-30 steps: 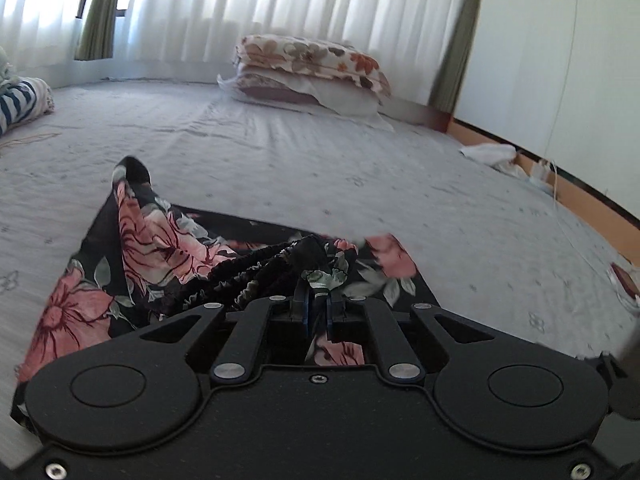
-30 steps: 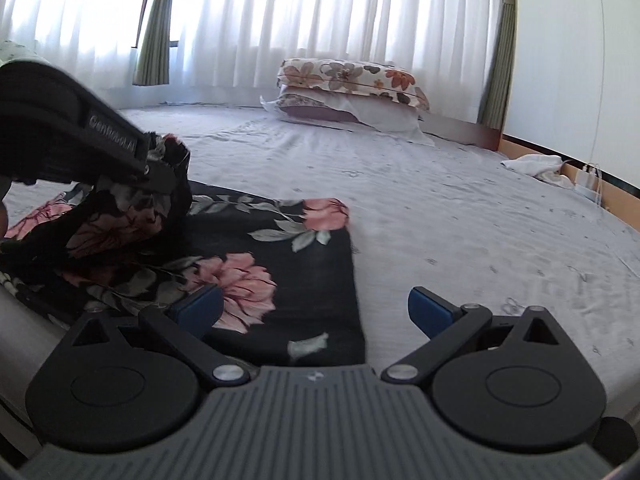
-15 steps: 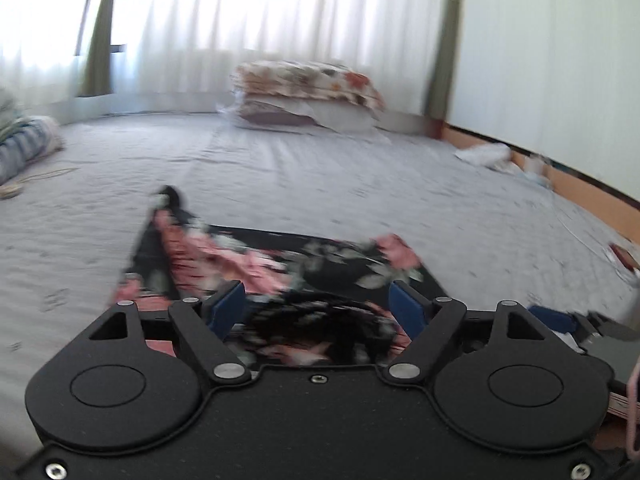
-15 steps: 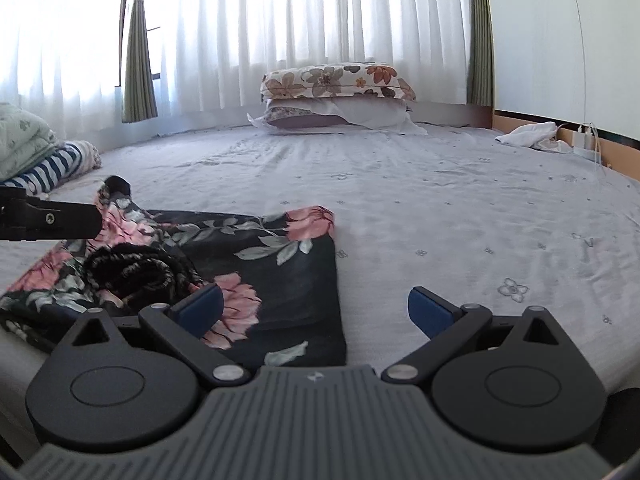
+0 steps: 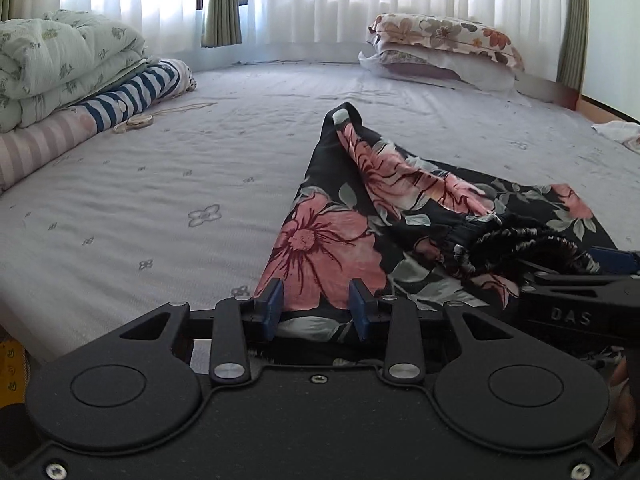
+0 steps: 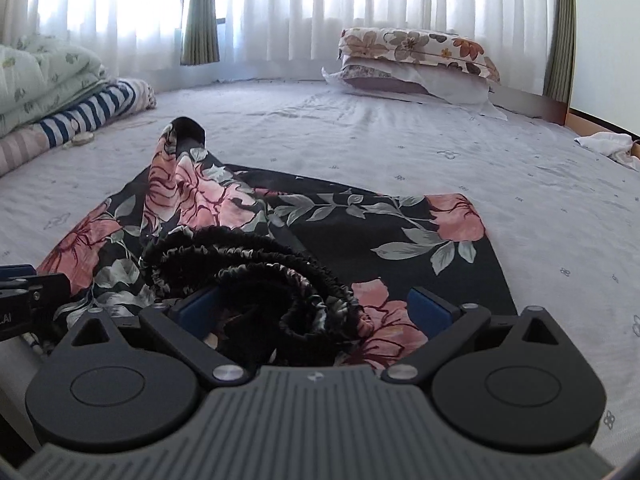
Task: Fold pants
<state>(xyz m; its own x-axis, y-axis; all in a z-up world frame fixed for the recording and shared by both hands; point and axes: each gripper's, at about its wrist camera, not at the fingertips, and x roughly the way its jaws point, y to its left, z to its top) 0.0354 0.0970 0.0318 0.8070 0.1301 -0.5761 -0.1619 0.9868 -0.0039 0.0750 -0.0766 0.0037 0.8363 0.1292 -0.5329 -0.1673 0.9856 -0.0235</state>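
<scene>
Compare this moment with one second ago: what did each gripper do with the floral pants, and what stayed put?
The left gripper, then clamped on the bunched waistband, has let it go and shifted left; it now sits open at the near left edge of the pants. The right gripper, open throughout, moved left and now straddles the dropped waistband. The pants' lower layer, pillows and bedding stayed put.
</scene>
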